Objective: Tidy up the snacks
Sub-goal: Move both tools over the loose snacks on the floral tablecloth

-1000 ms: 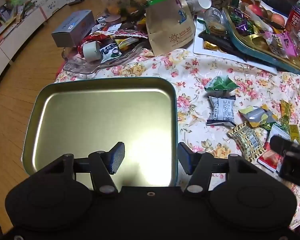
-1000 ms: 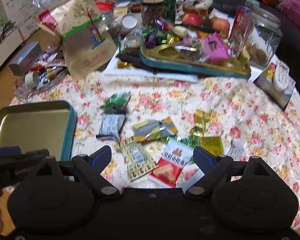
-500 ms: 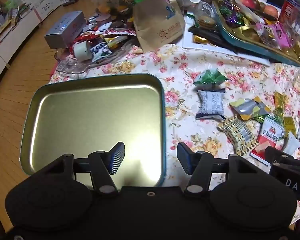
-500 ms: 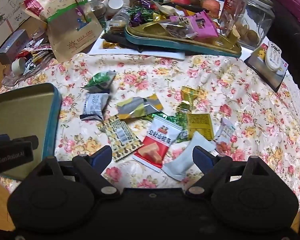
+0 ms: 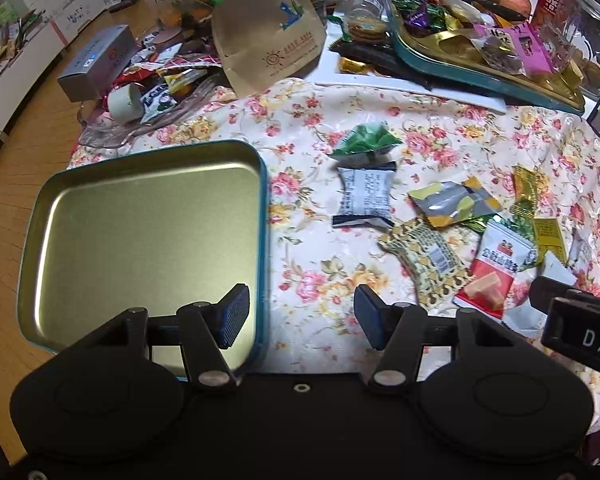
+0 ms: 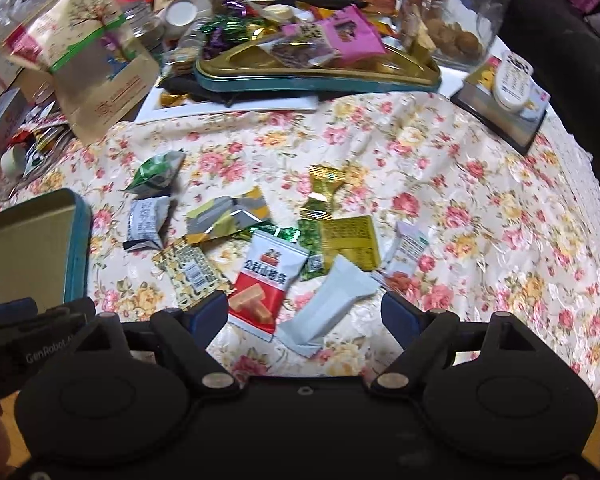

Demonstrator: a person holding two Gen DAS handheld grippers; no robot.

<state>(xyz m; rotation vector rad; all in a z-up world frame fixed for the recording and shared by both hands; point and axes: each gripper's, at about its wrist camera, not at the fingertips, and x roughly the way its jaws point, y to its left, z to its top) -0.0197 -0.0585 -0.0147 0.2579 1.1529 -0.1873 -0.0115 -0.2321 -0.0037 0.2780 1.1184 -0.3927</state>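
While both grippers hung wide open holding nothing, my right gripper (image 6: 304, 314) framed the red snack packet (image 6: 266, 280) at lower centre. Loose snacks lay mid-frame, tin tray (image 5: 265, 216) left. Next, I judged: grab, drop in tray; left gripper (image 5: 300, 314) idle.

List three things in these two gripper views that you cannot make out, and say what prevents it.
1. Near corner of the empty tin, left view: covered by the left gripper.
2. Near end of the white packet, right view: partly behind the right gripper.
3. Print on the grey-white packet: too small to read.
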